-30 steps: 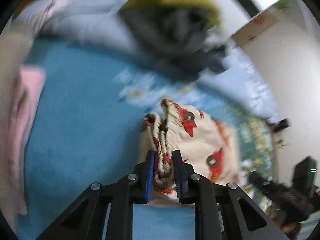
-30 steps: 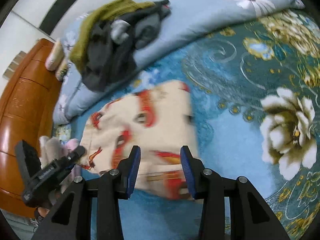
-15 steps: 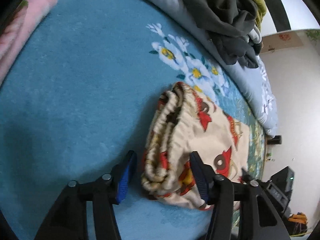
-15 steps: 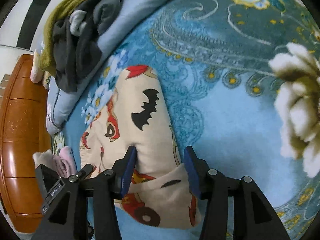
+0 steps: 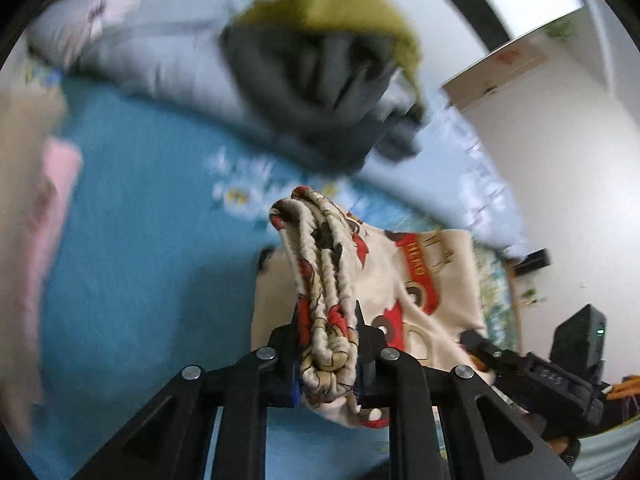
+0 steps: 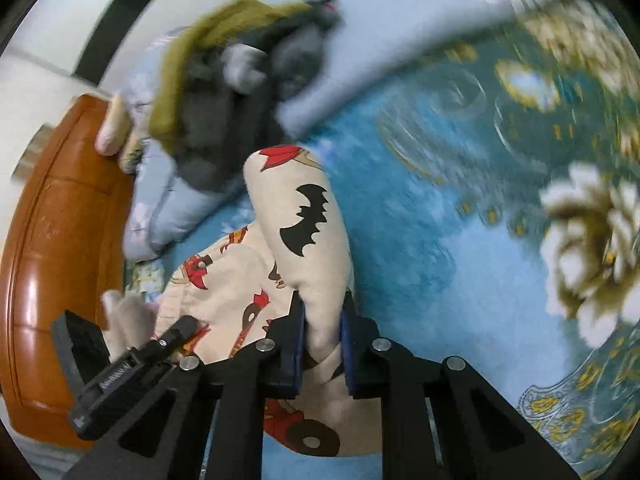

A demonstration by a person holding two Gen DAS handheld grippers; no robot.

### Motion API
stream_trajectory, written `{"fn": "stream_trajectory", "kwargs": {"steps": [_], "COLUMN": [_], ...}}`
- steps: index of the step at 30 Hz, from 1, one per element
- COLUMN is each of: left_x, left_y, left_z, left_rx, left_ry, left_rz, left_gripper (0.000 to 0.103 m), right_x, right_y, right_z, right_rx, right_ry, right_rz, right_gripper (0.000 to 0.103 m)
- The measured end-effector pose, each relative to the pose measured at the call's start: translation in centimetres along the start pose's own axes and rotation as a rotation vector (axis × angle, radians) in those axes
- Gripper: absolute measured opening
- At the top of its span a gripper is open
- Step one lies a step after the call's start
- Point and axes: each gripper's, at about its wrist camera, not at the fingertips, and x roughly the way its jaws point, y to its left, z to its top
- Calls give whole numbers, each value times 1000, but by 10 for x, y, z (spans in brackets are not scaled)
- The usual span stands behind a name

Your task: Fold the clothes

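The cream shorts [image 5: 432, 280] printed with red cars and a black bat are folded and lifted partly off the blue blanket [image 5: 140, 260]. The left gripper [image 5: 328, 344] has its jaws closed on the bunched elastic waistband, which rises ahead of it. The right gripper [image 6: 322, 344] pinches a folded edge of the shorts [image 6: 304, 240] near the bat print, its jaws tight on the cloth. Beyond the shorts, a pile of dark grey and olive clothes [image 6: 240, 92] sits on a pale blue quilt [image 6: 400, 20]. A wooden headboard [image 6: 60, 240] stands left of the shorts in the right wrist view. Both views are blurred.
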Motion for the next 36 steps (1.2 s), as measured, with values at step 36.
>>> {"fn": "stream_trajectory", "kwargs": {"steps": [36], "left_x": [67], "left_y": [48], "left_z": [-40], "left_rx": [-44], "left_ry": [177], "left_rz": [-80], "left_gripper": [21], "right_x": [23], "right_y": [-55], "right_z": [11], "right_rx": [148], "right_ry": [105], "right_rz": [13], "right_gripper": [14]}}
